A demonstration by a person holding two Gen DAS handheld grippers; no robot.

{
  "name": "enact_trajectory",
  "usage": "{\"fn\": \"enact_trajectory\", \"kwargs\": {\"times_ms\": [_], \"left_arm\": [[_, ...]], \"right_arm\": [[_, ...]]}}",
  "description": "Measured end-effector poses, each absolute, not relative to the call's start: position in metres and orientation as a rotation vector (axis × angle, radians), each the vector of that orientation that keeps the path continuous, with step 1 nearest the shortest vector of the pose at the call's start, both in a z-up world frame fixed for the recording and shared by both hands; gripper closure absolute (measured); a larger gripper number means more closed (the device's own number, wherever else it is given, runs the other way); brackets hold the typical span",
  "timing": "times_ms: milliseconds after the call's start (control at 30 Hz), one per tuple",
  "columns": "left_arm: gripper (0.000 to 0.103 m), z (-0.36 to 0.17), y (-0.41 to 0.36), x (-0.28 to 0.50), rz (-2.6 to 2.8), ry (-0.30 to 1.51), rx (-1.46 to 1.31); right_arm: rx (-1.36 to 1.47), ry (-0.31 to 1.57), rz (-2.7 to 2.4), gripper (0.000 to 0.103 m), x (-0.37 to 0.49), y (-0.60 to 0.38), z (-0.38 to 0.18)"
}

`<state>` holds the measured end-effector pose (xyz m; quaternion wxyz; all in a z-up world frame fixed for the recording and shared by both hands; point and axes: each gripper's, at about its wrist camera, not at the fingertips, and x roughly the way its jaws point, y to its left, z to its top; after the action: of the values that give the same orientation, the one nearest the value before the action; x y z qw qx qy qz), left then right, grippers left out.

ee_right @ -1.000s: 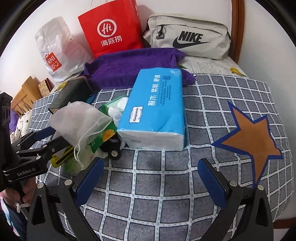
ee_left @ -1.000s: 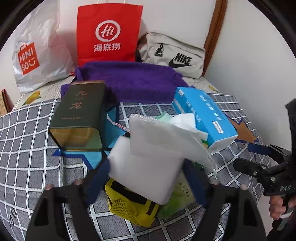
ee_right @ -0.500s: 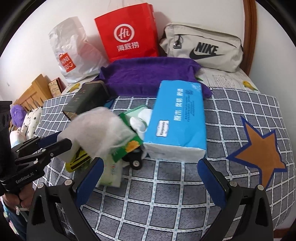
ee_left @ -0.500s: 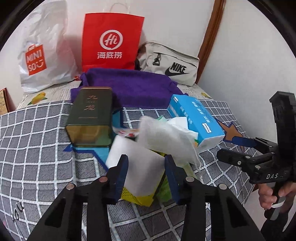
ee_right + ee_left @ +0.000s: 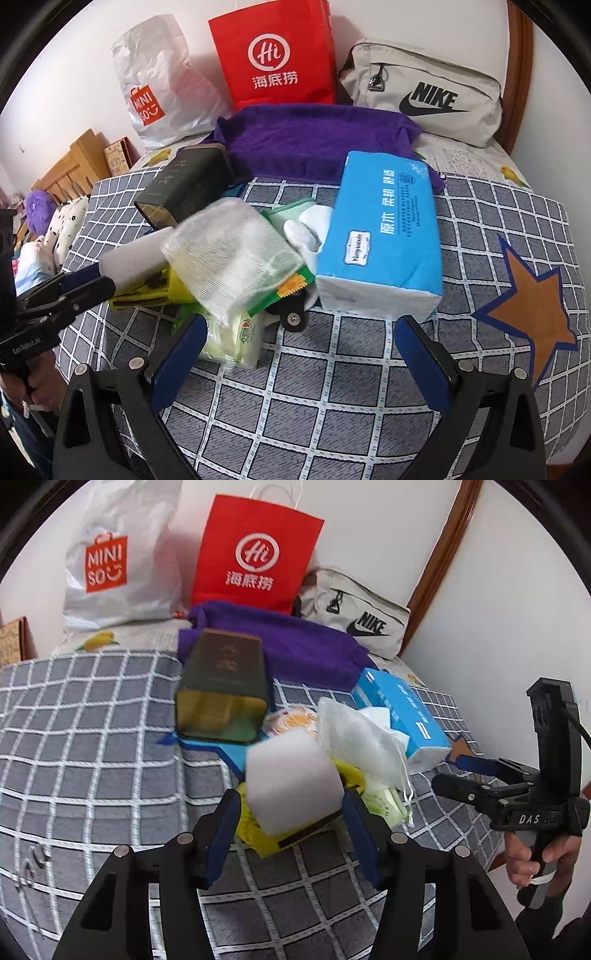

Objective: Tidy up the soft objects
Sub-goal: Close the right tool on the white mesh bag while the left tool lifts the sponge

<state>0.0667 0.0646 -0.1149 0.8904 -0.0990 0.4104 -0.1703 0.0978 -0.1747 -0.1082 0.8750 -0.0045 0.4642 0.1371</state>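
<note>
The left gripper [image 5: 291,806], jaws just reopened partway, brackets the white sponge block [image 5: 291,779], contact unclear. Beside it, the right gripper [image 5: 301,343] gapes empty.

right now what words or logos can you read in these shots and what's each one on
"MINISO": white plastic bag
"Hi" with "海底捞": red paper bag
"NIKE": beige pouch
"原木 柔韧 舒适": blue tissue pack; its small oval label and fine print are too small to read
"GenRobot.AI": left gripper
"DAS": right gripper
Gold characters on the dark tin: blurred
</note>
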Motion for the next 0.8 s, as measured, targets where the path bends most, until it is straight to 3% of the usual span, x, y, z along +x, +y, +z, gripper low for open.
{"fn": "enact_trajectory", "kwargs": {"times_ms": [100,400,800], "left_arm": [[0.046,-0.121,0.06,0.073,-0.352,0.881,-0.228],[0.023,-0.139,0.054,0.089,-0.217,0.929,-0.326],[0.021,-0.143,0.055,0.08,-0.197,0.887,-0.355]], "right_arm": [[-0.02,0.972,0.293,0.002,0.097,-0.171,-0.109],[-0.028,0.976,0.293,0.002,0.096,-0.172,-0.11],[-0.021,0.983,0.292,0.002,0.095,-0.174,-0.114]]}}
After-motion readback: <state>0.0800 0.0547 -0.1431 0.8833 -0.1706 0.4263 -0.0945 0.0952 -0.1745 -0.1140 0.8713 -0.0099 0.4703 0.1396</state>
